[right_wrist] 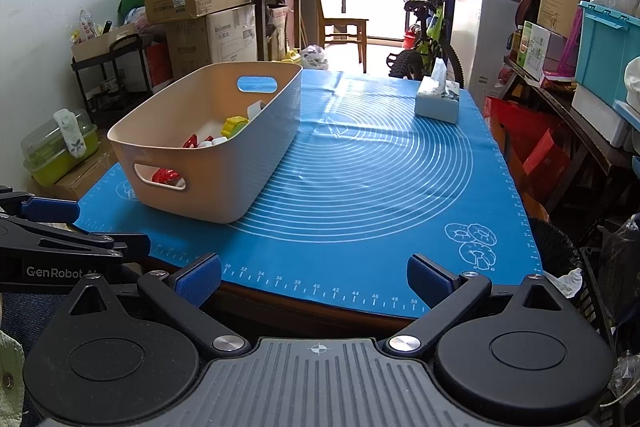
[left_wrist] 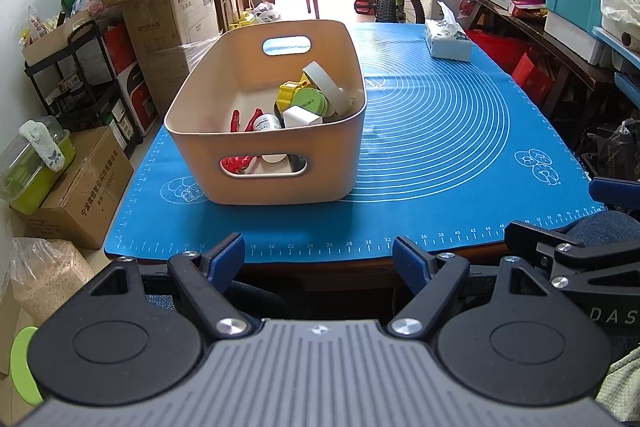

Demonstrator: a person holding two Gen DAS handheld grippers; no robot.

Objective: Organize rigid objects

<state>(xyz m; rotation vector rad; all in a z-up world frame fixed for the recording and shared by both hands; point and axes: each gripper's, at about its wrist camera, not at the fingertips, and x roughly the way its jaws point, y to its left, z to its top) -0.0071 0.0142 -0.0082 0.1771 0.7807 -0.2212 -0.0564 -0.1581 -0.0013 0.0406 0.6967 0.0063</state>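
The beige basket (left_wrist: pixel 256 143) stands on the left part of the blue mat (left_wrist: pixel 440 155) and already holds the small hard items: a yellow piece (left_wrist: pixel 290 95), a green round tin (left_wrist: pixel 310 103), a white block (left_wrist: pixel 302 117), a small white bottle (left_wrist: pixel 267 123), a red piece (left_wrist: pixel 240 121) and a roll of white tape (left_wrist: pixel 322 79). No loose item lies on the mat outside it; only a tissue box (left_wrist: pixel 446 41) sits at the far right corner. The sorting therefore looks finished, or close to it. The left gripper (left_wrist: pixel 320 253) and the right gripper (right_wrist: pixel 314 277) hang near the table's near edge, well apart from the basket, jaws spread wide and empty.
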